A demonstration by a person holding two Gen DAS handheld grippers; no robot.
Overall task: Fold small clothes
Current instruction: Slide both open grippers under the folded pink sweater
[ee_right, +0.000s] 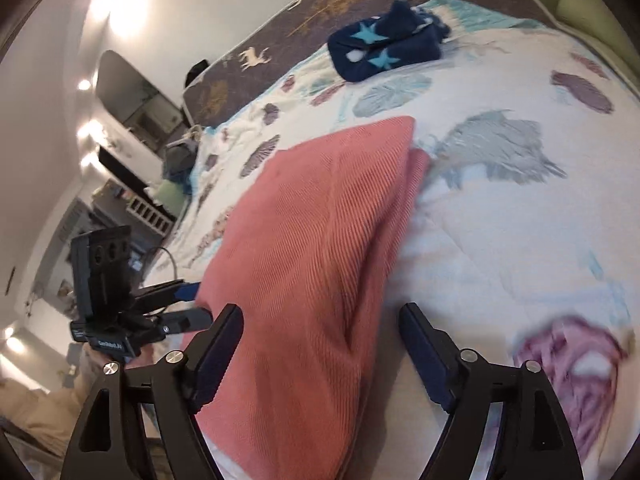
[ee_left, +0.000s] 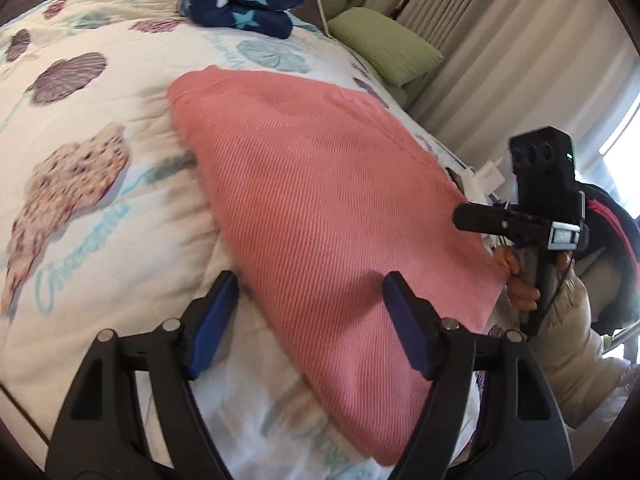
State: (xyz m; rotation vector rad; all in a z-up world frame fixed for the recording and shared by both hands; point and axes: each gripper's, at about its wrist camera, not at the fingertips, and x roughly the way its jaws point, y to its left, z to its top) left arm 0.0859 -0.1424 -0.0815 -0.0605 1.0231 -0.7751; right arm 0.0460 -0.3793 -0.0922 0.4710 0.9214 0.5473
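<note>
A pink ribbed garment (ee_left: 320, 184) lies folded flat on the shell-print bedspread (ee_left: 80, 152); it also shows in the right wrist view (ee_right: 304, 248). My left gripper (ee_left: 312, 296) is open, its jaws hovering over the garment's near edge, touching nothing. My right gripper (ee_right: 320, 324) is open above the garment's opposite edge. In the left wrist view the right gripper (ee_left: 468, 216) sits at the garment's right corner. In the right wrist view the left gripper (ee_right: 196, 304) sits at its left edge. A folded navy garment with light-blue stars (ee_left: 244, 2) lies at the far end of the bed (ee_right: 384, 46).
Green pillows (ee_left: 384, 44) lie by the curtains (ee_left: 500, 40) on the right. A dark brown blanket with deer print (ee_right: 280, 40) covers the far end of the bed. A mirror and shelves (ee_right: 132, 100) stand against the wall beyond the bed's left side.
</note>
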